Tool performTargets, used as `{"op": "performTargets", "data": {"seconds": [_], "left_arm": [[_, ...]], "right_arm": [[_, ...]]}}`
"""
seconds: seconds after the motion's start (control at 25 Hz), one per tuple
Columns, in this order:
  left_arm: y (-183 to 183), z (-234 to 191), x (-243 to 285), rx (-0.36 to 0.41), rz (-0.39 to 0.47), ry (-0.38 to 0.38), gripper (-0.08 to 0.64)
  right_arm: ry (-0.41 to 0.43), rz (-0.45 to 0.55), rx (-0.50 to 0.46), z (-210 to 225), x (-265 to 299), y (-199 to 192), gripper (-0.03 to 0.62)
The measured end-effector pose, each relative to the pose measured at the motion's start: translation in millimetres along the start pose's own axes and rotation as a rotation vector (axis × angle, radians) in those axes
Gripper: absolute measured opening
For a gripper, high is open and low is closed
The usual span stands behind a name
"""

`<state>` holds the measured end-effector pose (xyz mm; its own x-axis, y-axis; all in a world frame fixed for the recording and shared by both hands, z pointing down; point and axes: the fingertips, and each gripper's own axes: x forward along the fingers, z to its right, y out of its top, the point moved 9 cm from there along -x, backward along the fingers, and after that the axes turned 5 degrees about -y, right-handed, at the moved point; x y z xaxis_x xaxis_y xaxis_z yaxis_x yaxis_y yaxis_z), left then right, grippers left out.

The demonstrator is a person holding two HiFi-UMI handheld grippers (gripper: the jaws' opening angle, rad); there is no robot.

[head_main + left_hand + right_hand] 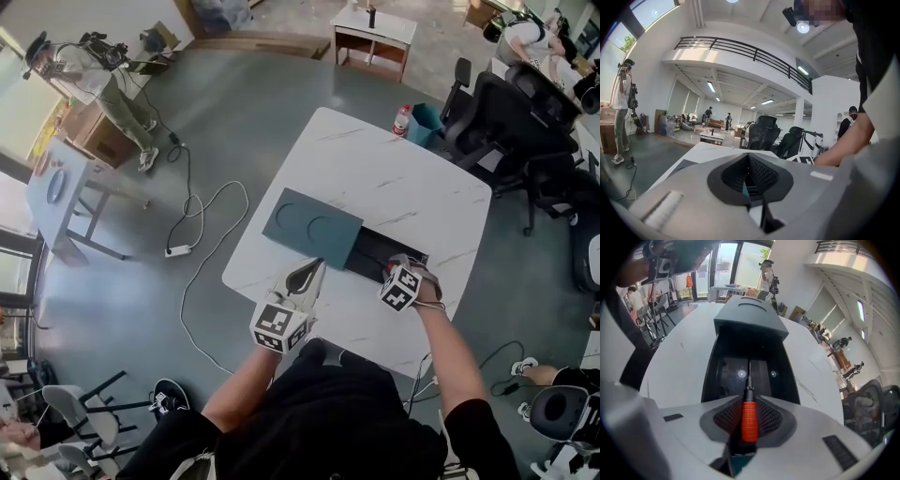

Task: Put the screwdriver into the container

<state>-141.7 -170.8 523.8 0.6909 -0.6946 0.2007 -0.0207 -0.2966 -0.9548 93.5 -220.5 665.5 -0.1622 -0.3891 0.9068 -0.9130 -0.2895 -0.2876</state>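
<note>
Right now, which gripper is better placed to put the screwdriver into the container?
Right. The right gripper is closed on the screwdriver by its red handle, with the shaft pointing into the open black container just ahead. The left gripper holds no tool, its jaws together at the lid's near edge.

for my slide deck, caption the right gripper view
Right gripper holds an orange-handled screwdriver over the open black container on a white table.

Near part of the container (710,376) lies open; the lid (749,317) covers its far end.
</note>
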Motion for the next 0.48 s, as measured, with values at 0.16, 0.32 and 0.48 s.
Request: {"op": "performTargets", "data": {"seconds": [0.16, 0.32, 0.48], "left_arm": [[1.2, 0.0, 1.4, 0.003, 0.004, 0.001, 0.008], [-2.8, 0.0, 1.6, 0.003, 0.0, 0.003, 0.008], [-5.1, 1.0, 4.2, 0.003, -0.014, 0.001, 0.008]], "right_arm": [[0.016, 0.003, 0.004, 3.6, 1.3, 0.6, 0.086], [0.026, 0.003, 0.004, 4.9, 4.1, 1.8, 0.086], [0.037, 0.0, -0.006, 5.1, 2.9, -1.2, 0.089]]}}
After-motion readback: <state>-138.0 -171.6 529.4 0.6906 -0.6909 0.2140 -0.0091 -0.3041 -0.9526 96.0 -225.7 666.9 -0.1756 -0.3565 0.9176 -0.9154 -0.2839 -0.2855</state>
